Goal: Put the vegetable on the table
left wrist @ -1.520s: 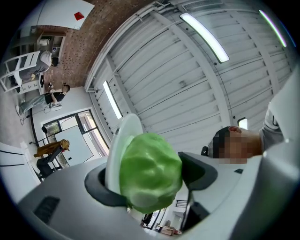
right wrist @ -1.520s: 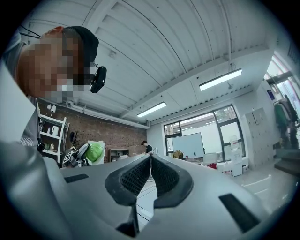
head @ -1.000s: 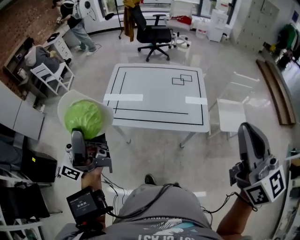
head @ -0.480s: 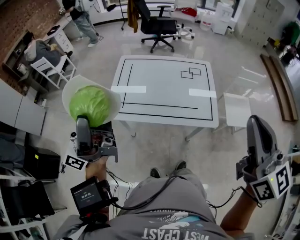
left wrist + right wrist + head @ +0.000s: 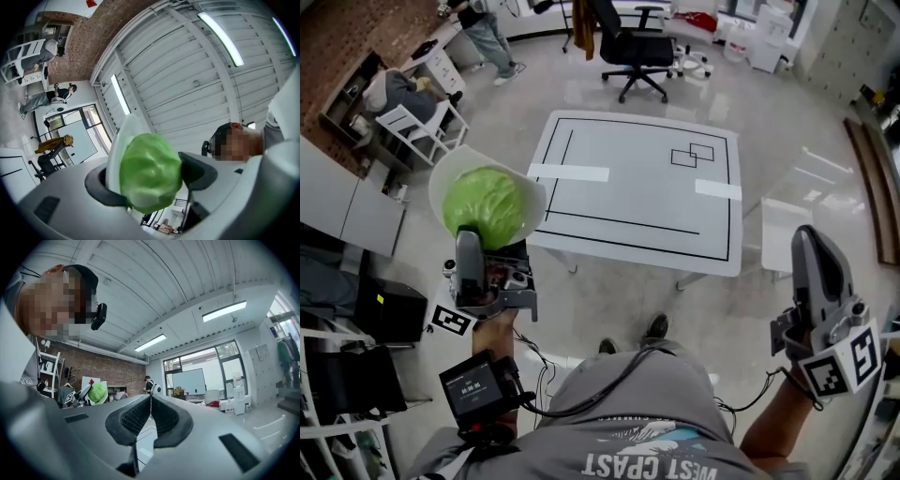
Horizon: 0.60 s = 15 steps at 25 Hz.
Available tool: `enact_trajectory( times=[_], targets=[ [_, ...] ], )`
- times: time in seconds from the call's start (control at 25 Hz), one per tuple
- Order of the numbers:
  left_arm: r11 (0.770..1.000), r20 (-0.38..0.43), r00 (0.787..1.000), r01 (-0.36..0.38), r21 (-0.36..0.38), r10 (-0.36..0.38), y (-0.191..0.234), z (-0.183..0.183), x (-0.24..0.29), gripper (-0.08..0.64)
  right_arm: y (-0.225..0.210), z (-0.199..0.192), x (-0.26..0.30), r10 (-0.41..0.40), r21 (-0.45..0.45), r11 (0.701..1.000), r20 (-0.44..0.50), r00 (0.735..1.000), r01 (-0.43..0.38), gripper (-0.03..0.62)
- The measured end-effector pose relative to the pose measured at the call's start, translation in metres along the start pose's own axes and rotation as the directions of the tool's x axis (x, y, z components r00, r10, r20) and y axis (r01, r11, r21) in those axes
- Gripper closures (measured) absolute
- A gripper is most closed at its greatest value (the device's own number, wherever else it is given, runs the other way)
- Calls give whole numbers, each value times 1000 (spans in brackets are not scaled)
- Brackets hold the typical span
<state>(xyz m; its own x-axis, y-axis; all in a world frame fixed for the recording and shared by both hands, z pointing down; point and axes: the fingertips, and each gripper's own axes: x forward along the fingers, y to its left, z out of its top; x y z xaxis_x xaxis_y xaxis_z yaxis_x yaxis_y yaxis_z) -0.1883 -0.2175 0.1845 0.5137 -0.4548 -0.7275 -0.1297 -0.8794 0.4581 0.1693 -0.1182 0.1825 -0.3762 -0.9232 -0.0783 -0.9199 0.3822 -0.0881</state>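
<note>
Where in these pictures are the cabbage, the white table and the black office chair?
cabbage [image 5: 485, 206], head view, centre of its green top
white table [image 5: 628, 192], head view, bare tabletop
black office chair [image 5: 645, 49], head view, its seat

bright, even light from ceiling strip lamps [image 5: 220, 32]; floor [image 5: 787, 141] glare; gripper views bend at edges.

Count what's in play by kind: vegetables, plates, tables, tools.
Vegetables: 1, the cabbage, held in the left tool
Plates: 1, the white plate, clamped together with it
Tables: 1, the table
Tools: 2, the right tool shut and empty
Total: 5
</note>
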Motion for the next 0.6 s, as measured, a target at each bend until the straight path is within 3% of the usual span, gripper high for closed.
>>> enact_trajectory(
  times=[0.6],
  targets=[
    [997, 27, 997, -70, 30, 69, 27, -83, 58, 214, -121, -8, 21, 101, 39, 994, 1, 995, -101, 586]
  ],
)
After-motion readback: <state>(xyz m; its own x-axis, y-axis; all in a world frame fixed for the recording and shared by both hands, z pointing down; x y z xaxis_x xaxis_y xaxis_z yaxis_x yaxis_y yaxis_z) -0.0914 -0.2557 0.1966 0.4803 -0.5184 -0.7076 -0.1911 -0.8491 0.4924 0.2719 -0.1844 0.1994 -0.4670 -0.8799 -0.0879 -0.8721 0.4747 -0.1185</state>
